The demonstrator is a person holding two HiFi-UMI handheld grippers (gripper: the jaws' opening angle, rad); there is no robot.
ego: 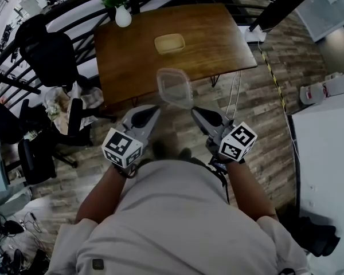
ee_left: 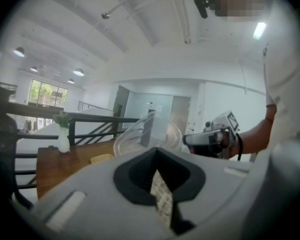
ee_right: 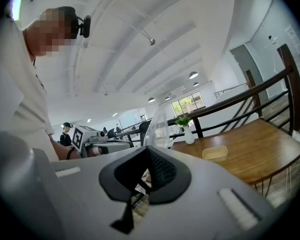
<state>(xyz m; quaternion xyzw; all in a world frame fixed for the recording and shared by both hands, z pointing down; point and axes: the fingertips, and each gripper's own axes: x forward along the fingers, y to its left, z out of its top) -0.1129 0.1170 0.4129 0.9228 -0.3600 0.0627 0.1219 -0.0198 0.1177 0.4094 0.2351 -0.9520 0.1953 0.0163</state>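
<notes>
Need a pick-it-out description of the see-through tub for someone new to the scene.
Find the brown wooden table by the black railing. Just in front of its near edge, over the plank floor, the left claw and right claw hold the clear container in the air between their tips. Unlike the yellowish container on the tabletop, it is colourless, see-through and rests on nothing.

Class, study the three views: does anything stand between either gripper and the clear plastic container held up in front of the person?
Nothing visible does. The clear plastic container sits right at the tips of the left gripper and the right gripper. Each gripper's jaws appear closed on its edge, with no other object in between.
</notes>
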